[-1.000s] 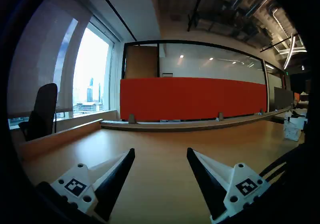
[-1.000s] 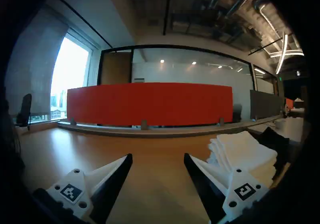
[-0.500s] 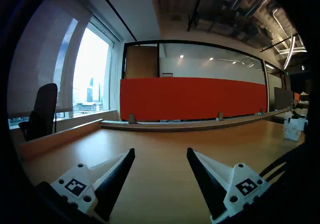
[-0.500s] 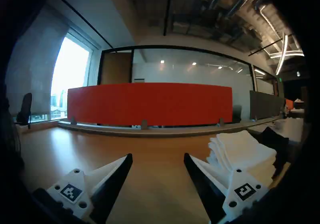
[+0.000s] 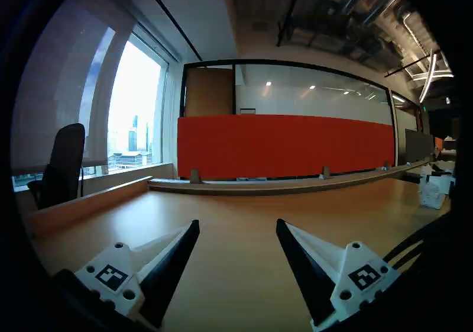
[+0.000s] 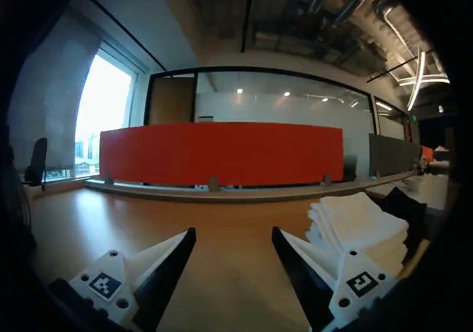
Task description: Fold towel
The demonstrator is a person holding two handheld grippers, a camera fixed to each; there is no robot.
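I'm looking into an open office: a long wooden worktop [image 5: 236,202] runs out to a red partition [image 5: 284,145] at 12 o'clock, with a bright window [image 5: 133,119] at 10. In the right gripper view a stack of folded white towels [image 6: 360,222] lies on the worktop at 4 o'clock, just beside the right finger, its layered fold edges facing 9 o'clock; I can't tell its long axis. The right tongs [image 6: 233,230] are spread wide, released, gripping nothing. The left tongs [image 5: 236,222] gape just as wide over bare worktop. Both sit level and low, aimed at the partition.
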